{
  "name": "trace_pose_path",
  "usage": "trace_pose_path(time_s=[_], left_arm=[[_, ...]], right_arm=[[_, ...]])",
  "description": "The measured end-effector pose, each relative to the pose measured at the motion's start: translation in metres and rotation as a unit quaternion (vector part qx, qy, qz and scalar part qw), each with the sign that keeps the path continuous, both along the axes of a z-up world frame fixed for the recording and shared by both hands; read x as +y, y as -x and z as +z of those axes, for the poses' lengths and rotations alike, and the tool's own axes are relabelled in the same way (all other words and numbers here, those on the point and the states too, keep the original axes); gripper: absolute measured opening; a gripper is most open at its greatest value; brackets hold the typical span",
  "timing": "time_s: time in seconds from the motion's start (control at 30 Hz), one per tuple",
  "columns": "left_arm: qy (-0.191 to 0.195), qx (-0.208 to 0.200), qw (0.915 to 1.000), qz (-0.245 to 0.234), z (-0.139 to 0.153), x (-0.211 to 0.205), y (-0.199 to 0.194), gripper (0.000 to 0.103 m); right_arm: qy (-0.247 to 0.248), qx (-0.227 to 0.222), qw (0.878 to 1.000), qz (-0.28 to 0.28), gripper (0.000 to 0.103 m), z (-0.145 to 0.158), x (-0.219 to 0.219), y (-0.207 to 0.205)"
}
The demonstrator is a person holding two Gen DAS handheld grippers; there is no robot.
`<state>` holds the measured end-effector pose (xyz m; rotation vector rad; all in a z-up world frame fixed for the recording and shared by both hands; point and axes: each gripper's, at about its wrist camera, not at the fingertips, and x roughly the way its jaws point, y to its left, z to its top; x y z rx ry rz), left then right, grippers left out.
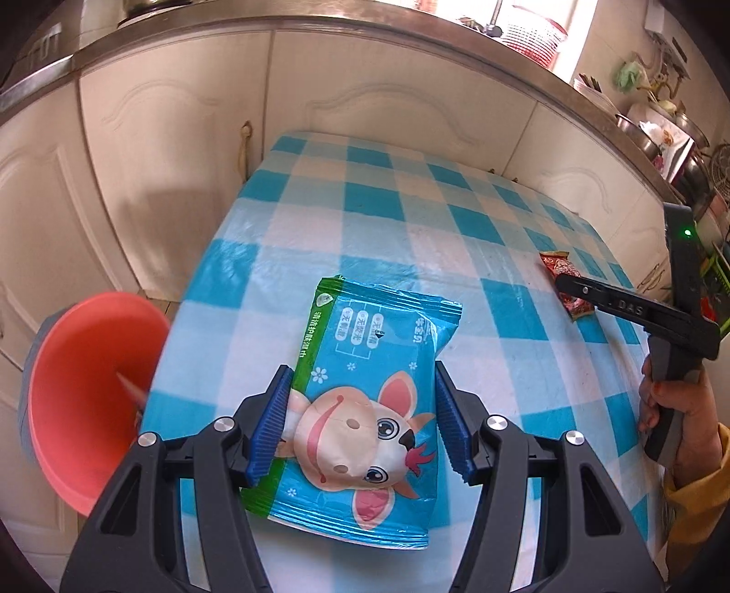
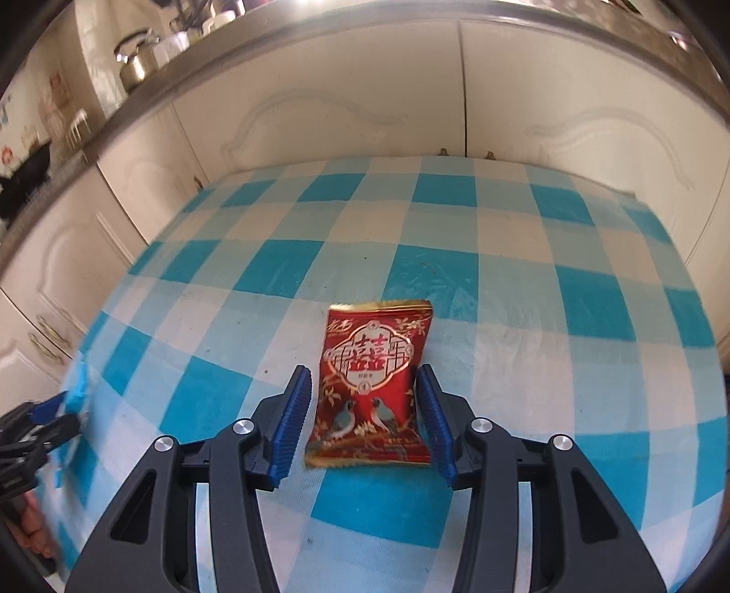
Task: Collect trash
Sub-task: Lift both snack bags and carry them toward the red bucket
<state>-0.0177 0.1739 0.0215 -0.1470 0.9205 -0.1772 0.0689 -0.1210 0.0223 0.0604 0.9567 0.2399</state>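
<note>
Surroundings: cream cabinet doors (image 2: pixel 319 123) behind the checked blue-and-white worktop (image 1: pixel 410 237); a red bin (image 1: pixel 91 392) just off its left edge.
Blue wipes pack (image 1: pixel 365 410): cartoon cow print, clenched at its sides by the left gripper (image 1: pixel 360 419) fingers (image 1: pixel 271 419).
Red snack packet (image 2: pixel 372 387): gold-edged, two birds, flat on the worktop between the right gripper (image 2: pixel 365 419) fingers (image 2: pixel 292 419), which stand released just beside it.
Clear path: nothing lies between the pack and the bin.

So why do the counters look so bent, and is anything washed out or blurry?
Left wrist view: fisheye lens bows the counter edge, window blown white, glare on the wipes pack. Right wrist view: same bending, left rim smeared, red packet sharp.
</note>
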Motion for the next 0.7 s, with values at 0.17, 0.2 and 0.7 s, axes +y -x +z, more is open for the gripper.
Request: trace_pose_path(time_s=[0.17,0.2,0.7], left_arm=[[0.005,-0.003,1.0000,0.007,-0.001,0.013,0.012,0.061],[0.006,-0.003,0.9999,0.009,-0.001,0.016,0.014,0.061],[0.016,-0.016,0.9991,0.036,0.000,0.057,0.039,0.061]], right_arm=[[0.039,-0.005,0.999,0.009,0.046,-0.001,0.012,-0.001],[0.040,-0.005,0.999,0.011,0.046,-0.002,0.013,-0.001],[0.018,-0.020,0.999,0.024,0.045,0.011,0.044,0.029]])
